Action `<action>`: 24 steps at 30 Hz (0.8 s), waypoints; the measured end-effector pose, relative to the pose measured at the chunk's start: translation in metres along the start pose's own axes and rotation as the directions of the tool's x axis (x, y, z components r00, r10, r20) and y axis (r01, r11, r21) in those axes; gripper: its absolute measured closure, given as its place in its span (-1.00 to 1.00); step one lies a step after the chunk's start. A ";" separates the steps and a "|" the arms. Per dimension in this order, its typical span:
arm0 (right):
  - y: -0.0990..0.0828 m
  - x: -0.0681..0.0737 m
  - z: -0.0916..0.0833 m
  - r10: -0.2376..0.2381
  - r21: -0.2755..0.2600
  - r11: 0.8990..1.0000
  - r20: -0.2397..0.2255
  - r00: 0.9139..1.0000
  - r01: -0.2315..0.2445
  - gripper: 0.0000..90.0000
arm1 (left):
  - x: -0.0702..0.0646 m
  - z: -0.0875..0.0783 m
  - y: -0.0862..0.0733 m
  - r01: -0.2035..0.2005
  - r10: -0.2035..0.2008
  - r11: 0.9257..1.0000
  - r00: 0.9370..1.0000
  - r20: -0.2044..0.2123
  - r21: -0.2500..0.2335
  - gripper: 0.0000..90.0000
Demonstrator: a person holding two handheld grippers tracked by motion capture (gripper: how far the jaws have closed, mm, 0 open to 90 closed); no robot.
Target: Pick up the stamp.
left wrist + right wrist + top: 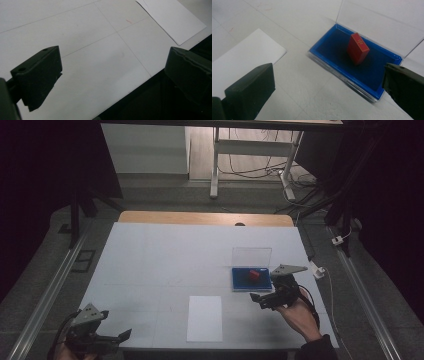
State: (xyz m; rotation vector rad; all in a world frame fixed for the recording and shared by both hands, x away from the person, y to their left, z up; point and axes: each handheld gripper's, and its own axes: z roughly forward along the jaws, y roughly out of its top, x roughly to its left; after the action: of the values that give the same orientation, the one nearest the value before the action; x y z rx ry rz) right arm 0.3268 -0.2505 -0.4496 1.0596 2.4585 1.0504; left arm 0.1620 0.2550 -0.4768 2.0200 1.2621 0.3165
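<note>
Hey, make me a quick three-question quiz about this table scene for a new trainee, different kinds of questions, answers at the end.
1. True or false: the red block lies on the white sheet of paper.
2. Multiple choice: the clear lid of the blue case is A) shut flat, B) standing open, C) lying apart on the table.
3. Fill in: the right gripper is open and holds ____.

Key
1. False: it stands tilted inside the blue case.
2. B.
3. Nothing; the left gripper, near the table's front edge, is open and holds nothing too.
</note>
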 end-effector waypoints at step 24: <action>0.017 -0.033 0.044 -0.035 0.086 0.996 0.036 0.999 0.032 -1.00 | 0.001 0.000 0.000 0.007 -0.007 1.000 1.000 0.007 0.003 -0.97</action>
State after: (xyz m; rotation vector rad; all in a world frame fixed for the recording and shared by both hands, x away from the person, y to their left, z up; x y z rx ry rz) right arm 0.3806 -0.2435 -0.4698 1.0496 2.5017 0.9143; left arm 0.1630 0.2561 -0.4772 2.0170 1.2658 0.3042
